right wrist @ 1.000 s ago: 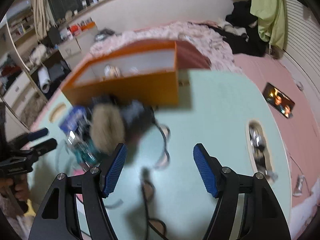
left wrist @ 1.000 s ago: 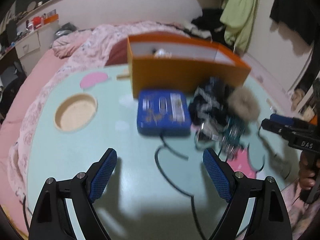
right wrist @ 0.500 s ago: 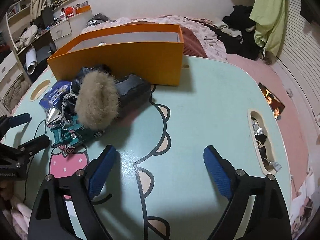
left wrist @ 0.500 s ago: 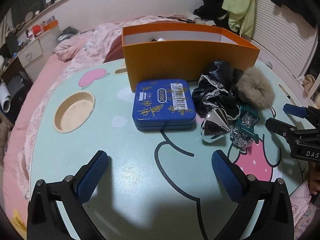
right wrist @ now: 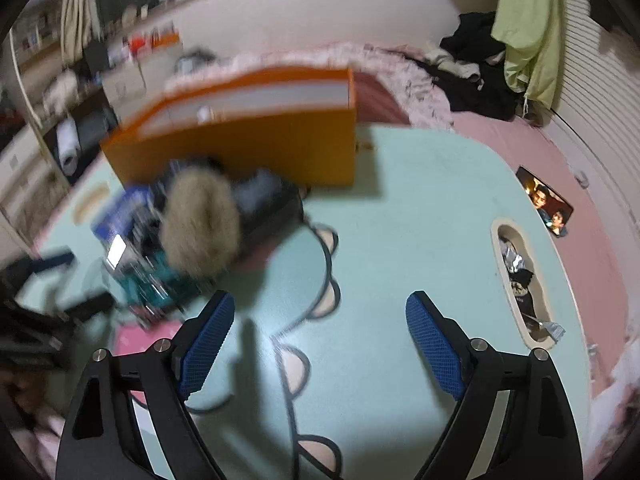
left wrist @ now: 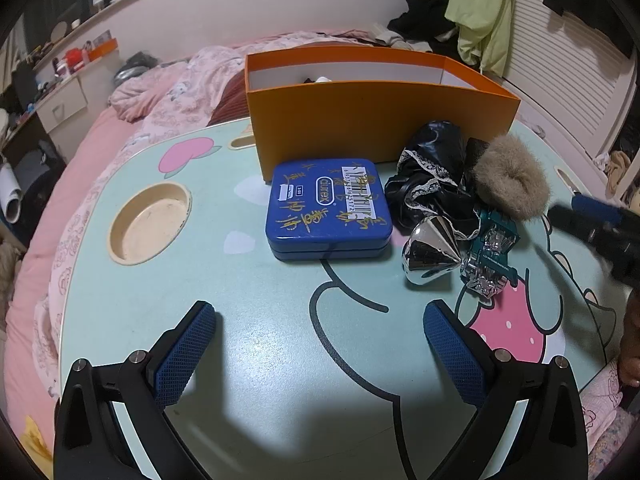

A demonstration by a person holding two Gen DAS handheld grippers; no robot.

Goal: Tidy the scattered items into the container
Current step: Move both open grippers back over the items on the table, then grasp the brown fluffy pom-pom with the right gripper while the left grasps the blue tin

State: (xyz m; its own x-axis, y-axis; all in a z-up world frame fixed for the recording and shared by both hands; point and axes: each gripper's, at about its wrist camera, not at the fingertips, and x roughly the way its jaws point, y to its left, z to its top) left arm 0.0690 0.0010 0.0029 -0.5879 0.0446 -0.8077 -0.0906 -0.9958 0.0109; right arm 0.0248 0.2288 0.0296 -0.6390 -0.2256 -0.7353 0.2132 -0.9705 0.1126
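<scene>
Resting on the glossy table [left wrist: 248, 360], flat blue tin [left wrist: 328, 210], fluffy scrunchie [left wrist: 510, 176], chrome cone [left wrist: 430, 250], both tools spread, empty.

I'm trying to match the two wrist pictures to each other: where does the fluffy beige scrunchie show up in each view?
Left wrist: the fluffy beige scrunchie lies right of centre, on the table against the black lacy cloth, in front of the orange box's right end.
Right wrist: the scrunchie is left of centre, blurred, in front of the box.
Shared landmark: the orange box, directly behind the scrunchie in both views.
</scene>
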